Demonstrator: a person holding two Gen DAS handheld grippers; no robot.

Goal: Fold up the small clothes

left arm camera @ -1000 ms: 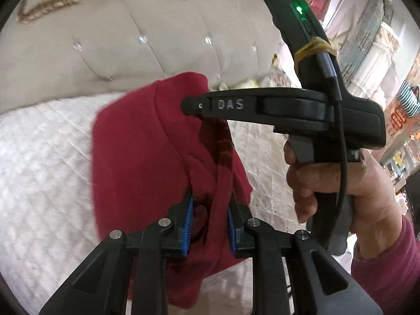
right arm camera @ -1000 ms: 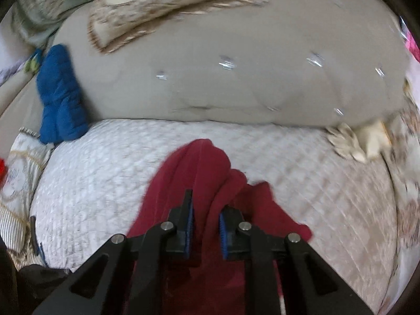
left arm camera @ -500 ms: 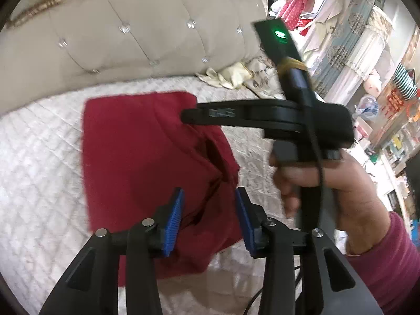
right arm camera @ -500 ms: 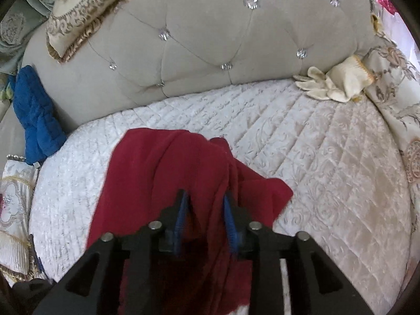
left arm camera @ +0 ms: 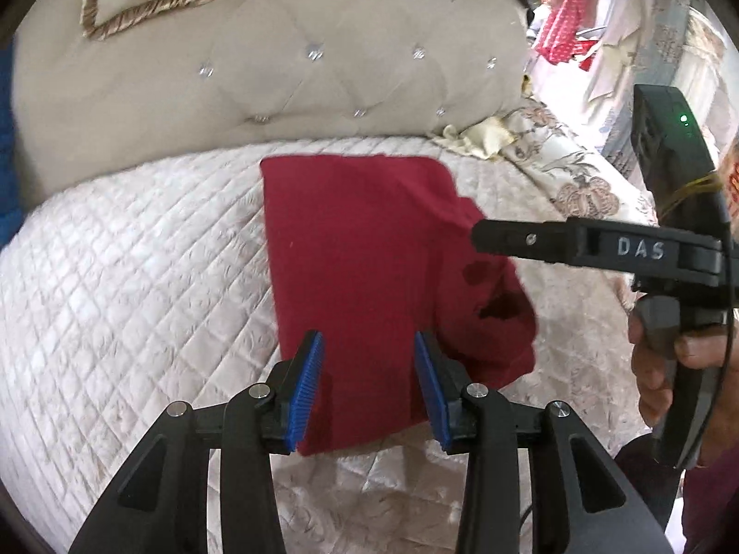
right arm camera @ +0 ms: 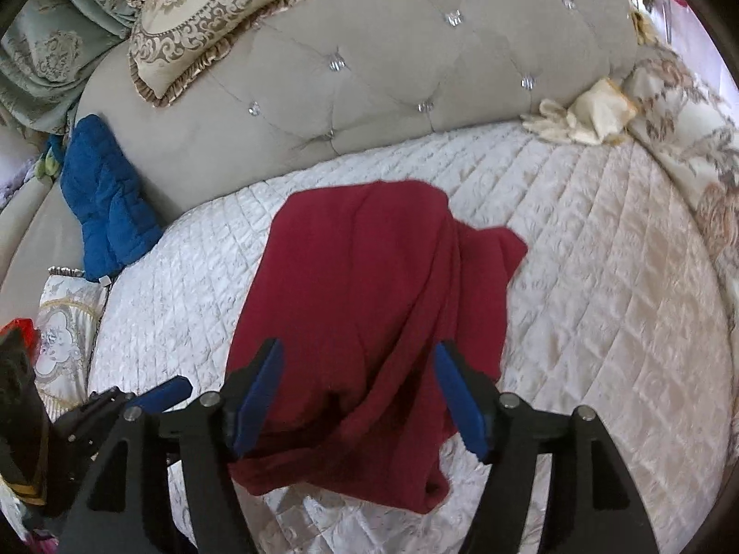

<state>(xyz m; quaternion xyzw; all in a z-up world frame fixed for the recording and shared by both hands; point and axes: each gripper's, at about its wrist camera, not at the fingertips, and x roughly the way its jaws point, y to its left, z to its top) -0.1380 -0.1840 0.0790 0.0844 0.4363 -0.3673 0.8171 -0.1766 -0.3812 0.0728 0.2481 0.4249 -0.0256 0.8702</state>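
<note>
Whereas the red garment [left arm camera: 369, 249] was pinched and lifted by both claws a second ago, it is now laid flat on the quilted bed cover [left arm camera: 138, 267], folded over, in front of the tufted headboard [left arm camera: 277, 74]. The left claw [left arm camera: 368, 385] is seen parted, its pads clear of the cloth below. The right claw [right arm camera: 360, 399] is being opened wider, nothing gripped.

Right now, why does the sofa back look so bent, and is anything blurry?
Left wrist view: fisheye lens bows the sofa back; room at top right is washed out, soft. Right wrist view: same bulge, dark corners, cloth sharp.
</note>
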